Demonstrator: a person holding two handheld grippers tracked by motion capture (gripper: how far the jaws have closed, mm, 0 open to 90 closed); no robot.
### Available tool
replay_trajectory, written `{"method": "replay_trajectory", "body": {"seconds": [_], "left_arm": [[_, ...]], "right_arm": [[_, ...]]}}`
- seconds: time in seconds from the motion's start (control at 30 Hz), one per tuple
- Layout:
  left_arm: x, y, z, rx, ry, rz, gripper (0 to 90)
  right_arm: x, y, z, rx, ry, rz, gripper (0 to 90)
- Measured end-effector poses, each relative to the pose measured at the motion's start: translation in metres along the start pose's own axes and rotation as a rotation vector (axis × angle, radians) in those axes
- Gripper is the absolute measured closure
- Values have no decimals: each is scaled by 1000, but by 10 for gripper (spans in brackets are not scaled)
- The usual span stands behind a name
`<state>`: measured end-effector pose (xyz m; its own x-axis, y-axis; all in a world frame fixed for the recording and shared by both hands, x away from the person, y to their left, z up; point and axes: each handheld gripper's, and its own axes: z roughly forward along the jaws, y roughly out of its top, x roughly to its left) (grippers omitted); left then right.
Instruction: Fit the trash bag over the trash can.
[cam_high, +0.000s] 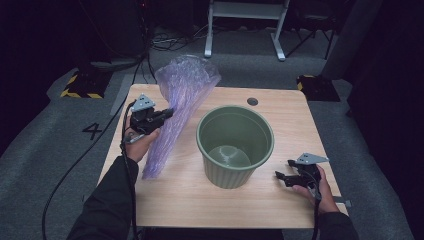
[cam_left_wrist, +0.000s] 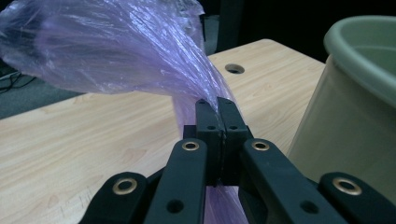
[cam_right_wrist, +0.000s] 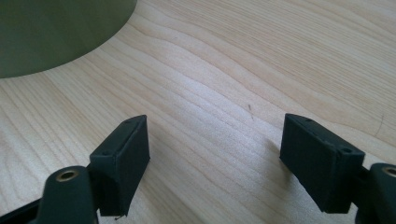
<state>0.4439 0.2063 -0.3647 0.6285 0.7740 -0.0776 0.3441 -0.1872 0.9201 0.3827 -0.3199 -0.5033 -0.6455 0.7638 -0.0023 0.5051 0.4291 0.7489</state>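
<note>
A crumpled purple plastic bag (cam_high: 181, 100) is held up over the left part of the wooden table (cam_high: 175, 200), its top flaring wide and its lower end trailing down to the tabletop. My left gripper (cam_high: 167, 114) is shut on the bag's gathered middle; in the left gripper view the bag (cam_left_wrist: 121, 51) fans out beyond the pinched fingertips (cam_left_wrist: 205, 109). A green ribbed bin (cam_high: 235, 145) stands empty in the table's middle. My right gripper (cam_high: 281, 178) rests low at the bin's right, open, with bare wood between its pads (cam_right_wrist: 123, 158).
The bin's wall (cam_left_wrist: 345, 121) stands close to the right of my left gripper. A round cable hole (cam_high: 252, 101) sits near the table's far edge. Grey carpet, cables and a white frame's legs (cam_high: 245, 30) lie beyond the table.
</note>
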Motion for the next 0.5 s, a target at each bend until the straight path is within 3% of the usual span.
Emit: {"method": "replay_trajectory", "body": {"seconds": [0.5], "left_arm": [[-17, 33, -5, -41, -19, 51, 894]], "right_arm": [[0, 0, 0, -1, -6, 2, 240]]}}
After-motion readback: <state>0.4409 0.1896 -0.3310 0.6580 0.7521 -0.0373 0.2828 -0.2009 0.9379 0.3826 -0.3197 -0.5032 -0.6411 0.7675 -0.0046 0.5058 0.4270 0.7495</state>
